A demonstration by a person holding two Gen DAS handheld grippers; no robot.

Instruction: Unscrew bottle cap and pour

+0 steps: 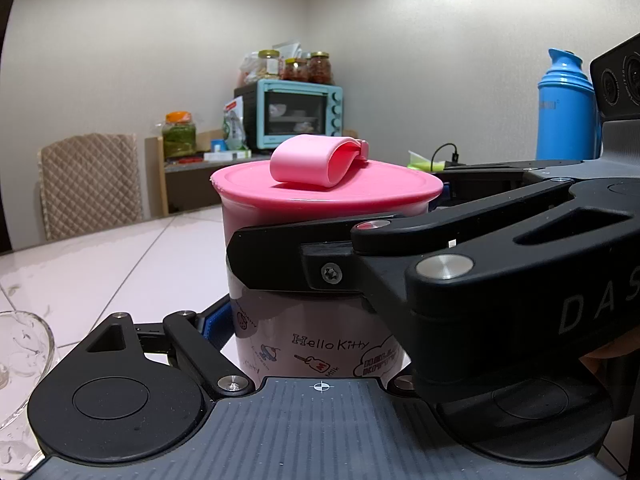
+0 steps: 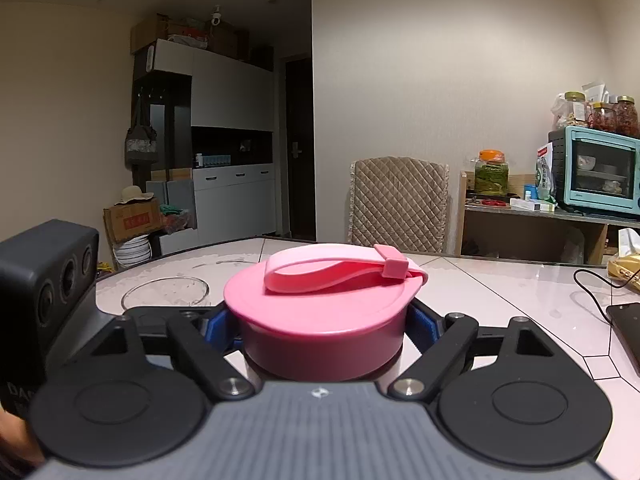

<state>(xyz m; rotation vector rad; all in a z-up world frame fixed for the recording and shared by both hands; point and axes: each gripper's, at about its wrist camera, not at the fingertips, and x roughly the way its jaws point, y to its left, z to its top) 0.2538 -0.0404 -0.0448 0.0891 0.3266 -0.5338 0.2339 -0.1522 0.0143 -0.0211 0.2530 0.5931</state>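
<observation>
A lived-in home, its dining corner by the look of it: a pale tiled worktop (image 2: 500, 280) with a quilted chair (image 2: 400, 200) drawn up to it, a small turquoise countertop oven (image 2: 600, 172) on a wooden side shelf (image 2: 532, 216) with glass jars of preserves (image 2: 612, 116) stacked on top, a big jar of green pickles (image 2: 491, 174), a blue thermos flask (image 1: 566, 108), and, farther back, white cupboards (image 2: 232, 140), a hanging bag (image 2: 141, 140), a cardboard box (image 2: 134, 220) and a dark door (image 2: 300, 148)
</observation>
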